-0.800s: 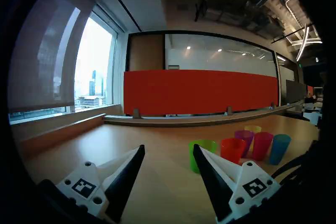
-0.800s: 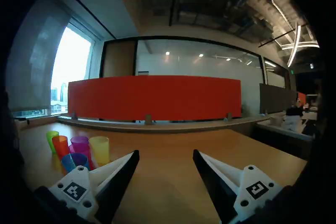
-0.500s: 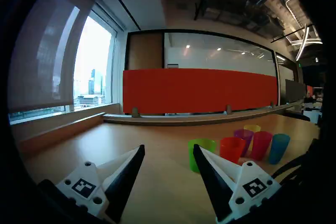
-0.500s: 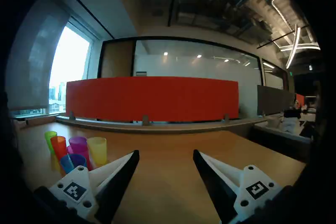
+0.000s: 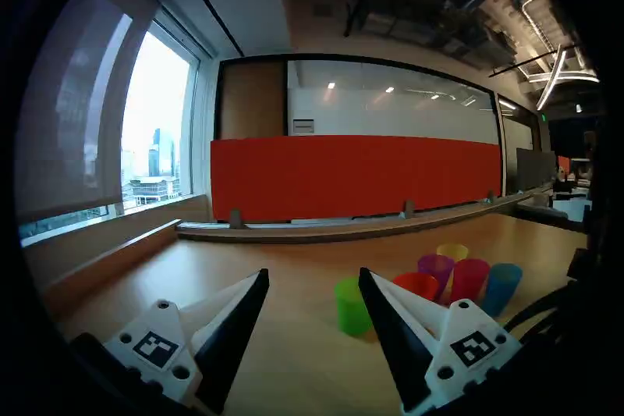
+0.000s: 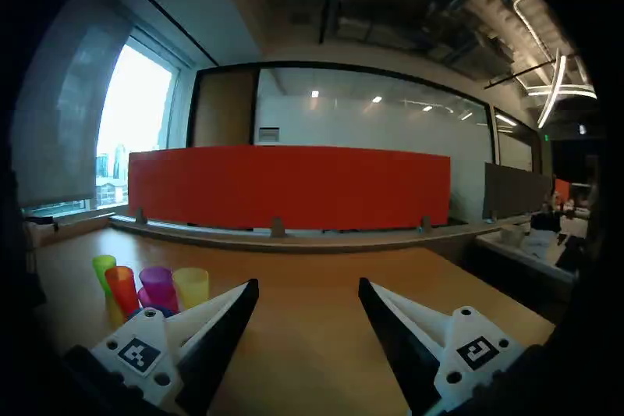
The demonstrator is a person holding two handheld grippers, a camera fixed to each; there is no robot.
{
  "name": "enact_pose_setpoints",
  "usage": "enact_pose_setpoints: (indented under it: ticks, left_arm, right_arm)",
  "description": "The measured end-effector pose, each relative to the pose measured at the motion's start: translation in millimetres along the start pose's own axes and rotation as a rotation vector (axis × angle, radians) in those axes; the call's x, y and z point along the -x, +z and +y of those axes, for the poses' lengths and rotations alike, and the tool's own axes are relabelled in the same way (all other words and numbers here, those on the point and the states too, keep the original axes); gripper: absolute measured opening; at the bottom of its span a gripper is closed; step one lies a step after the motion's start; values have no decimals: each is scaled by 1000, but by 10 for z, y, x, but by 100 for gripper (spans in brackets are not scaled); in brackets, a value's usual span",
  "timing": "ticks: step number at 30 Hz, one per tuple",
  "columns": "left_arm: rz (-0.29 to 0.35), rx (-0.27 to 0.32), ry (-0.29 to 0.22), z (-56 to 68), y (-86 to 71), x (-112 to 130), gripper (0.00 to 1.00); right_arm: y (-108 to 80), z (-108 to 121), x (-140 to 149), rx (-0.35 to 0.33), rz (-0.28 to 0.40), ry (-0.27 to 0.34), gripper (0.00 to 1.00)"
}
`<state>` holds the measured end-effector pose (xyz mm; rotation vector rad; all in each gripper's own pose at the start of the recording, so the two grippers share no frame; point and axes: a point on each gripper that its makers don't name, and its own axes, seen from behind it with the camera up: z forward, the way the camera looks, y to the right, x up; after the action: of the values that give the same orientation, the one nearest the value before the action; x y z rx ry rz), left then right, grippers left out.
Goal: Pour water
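Note:
Several coloured plastic cups stand clustered on the wooden table. In the left gripper view they lie ahead and to the right: a green cup (image 5: pixel 352 306), an orange cup (image 5: pixel 414 285), a purple cup (image 5: pixel 434 267), a yellow cup (image 5: pixel 452 251), a pink cup (image 5: pixel 469 279) and a blue cup (image 5: pixel 500 287). My left gripper (image 5: pixel 312 299) is open, its right finger (image 5: pixel 398 326) overlapping the orange cup. In the right gripper view the green cup (image 6: pixel 103 271), orange cup (image 6: pixel 122 288), purple cup (image 6: pixel 159 284) and yellow cup (image 6: pixel 191 286) stand at the left. My right gripper (image 6: pixel 306 307) is open and holds nothing.
A long red partition (image 5: pixel 355 176) runs along the table's far edge (image 5: pixel 351 227). A bright window (image 5: pixel 152 143) with a ledge is at the left. Bare wooden tabletop (image 6: pixel 327 275) stretches ahead of the right gripper. A person (image 6: pixel 546 222) sits at a far desk on the right.
Both views have shifted: the cups now sit lower and a little further left in the left gripper view, and lower in the right gripper view. Both grippers stay open.

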<state>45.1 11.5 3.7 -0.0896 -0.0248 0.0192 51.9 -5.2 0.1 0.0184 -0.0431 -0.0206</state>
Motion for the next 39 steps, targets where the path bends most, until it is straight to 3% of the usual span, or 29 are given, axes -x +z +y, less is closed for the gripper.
enact_pose_setpoints:
  ticks: [14,26,32,39]
  left_arm:
    - [-15,1,12,-211,98,-650,85]
    - [3,38,9,-255,154,-1236,85]
    - [-3,67,-17,-240,171,-1393,85]
    - [-32,74,-19,-257,217,-1366,85]
  right_arm:
    - [11,-237,-685,-84,-24,6,99]
    - [41,-362,-1188,-120,-9,-2,99]
    - [46,-400,-1376,-130,6,-16,99]
    - [53,-449,-1367,-153,6,-14,99]
